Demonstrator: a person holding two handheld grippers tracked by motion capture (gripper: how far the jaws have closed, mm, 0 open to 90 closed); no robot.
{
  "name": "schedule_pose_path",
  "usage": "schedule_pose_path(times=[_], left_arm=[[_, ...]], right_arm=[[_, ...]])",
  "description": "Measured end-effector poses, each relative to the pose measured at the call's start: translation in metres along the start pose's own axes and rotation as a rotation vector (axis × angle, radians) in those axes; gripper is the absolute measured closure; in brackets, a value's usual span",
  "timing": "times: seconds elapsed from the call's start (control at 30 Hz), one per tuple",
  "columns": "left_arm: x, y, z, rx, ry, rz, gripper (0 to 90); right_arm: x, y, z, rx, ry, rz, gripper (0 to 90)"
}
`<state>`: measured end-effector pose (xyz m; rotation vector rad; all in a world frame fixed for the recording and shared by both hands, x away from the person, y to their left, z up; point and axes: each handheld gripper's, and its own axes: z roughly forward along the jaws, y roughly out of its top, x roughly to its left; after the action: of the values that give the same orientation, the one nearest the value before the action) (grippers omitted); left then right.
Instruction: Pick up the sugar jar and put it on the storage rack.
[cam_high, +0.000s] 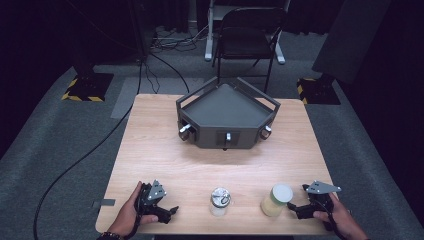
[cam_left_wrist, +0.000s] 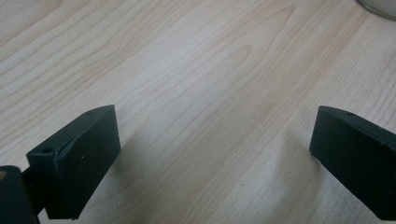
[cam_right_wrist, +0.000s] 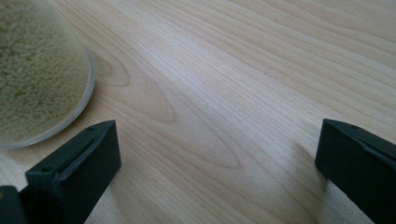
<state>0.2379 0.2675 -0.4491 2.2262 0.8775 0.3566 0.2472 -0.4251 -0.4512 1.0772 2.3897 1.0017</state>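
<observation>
Two jars stand near the table's front edge. The middle one is a small clear jar with a metal lid. To its right is a jar of pale yellow grains with a white lid. My left gripper rests on the table at the front left, held by a hand, jaws wide apart over bare wood. My right gripper lies at the front right, just right of the grain jar, open with nothing between the jaws.
A dark grey three-sided tray with small knobs on its faces sits at the table's far middle. Behind the table stand a folding chair and stand bases on the grey floor. Bare wood lies between the tray and the jars.
</observation>
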Motion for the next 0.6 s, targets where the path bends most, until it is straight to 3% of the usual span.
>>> schedule_pose_path(times=[0.6], left_arm=[[-0.016,0.005,-0.013,-0.109,0.0,-0.01,1.3]], right_arm=[[0.0,0.0,0.0,0.0,0.0,0.0,0.0]])
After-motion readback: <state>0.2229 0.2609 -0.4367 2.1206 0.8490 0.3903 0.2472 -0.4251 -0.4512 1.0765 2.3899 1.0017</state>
